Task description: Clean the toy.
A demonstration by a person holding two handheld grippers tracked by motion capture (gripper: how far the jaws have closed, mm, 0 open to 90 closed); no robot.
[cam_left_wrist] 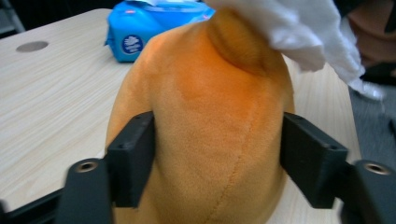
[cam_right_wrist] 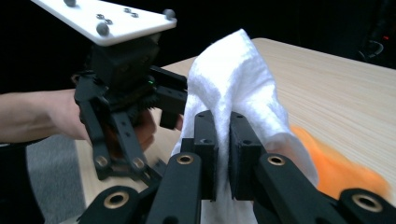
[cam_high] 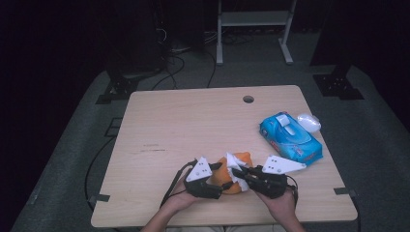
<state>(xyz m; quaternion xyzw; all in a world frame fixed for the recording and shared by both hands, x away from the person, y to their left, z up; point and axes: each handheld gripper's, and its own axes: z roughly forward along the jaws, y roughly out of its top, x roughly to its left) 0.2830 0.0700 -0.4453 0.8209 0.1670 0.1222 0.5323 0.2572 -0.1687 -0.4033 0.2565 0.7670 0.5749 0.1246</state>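
An orange plush toy (cam_high: 240, 158) stands near the table's front edge, between my two grippers. My left gripper (cam_high: 223, 177) is shut on it: in the left gripper view both black jaws press into the sides of the toy (cam_left_wrist: 210, 116). A white wipe (cam_high: 234, 163) lies draped over the toy's top. My right gripper (cam_right_wrist: 223, 135) is shut on that wipe (cam_right_wrist: 233, 74), with its jaws close together and the cloth pinched between them. Beyond the wipe shows a blurred orange patch of the toy (cam_right_wrist: 336, 170). The left gripper's body (cam_right_wrist: 126, 88) faces the right one at close range.
A blue pack of wipes (cam_high: 291, 137) lies at the table's right side, with a small white object (cam_high: 309, 122) just behind it. The wooden table (cam_high: 193, 121) has a round cable hole (cam_high: 248, 99) near its far edge. Dark stands and cables sit on the floor beyond.
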